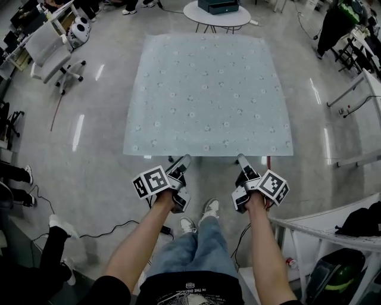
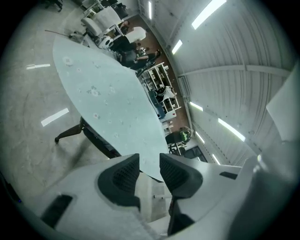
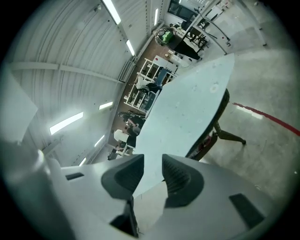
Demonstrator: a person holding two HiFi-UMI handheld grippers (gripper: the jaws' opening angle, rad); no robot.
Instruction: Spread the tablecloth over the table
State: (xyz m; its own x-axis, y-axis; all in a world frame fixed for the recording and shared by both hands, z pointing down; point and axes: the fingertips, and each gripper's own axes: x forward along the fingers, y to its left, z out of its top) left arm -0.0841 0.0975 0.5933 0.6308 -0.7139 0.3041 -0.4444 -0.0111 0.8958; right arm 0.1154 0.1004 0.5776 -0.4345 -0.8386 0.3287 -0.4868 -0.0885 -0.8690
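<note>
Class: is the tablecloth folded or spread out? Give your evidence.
Spread out. The tablecloth lies flat as one unfolded sheet; beneath it only the table legs show.

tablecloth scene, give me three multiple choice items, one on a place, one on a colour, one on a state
1. Where is the small round table? A beyond the tablecloth's far edge; B left of it; C under it.
2. The tablecloth's colour? A red; B pale blue-green; C black.
3. The jaws of the left gripper and right gripper? A shut on cloth; B shut empty; C apart.
Answers: A, the head view shows it past the far edge; B, pale with small dots; C, each gripper view shows a gap.
</note>
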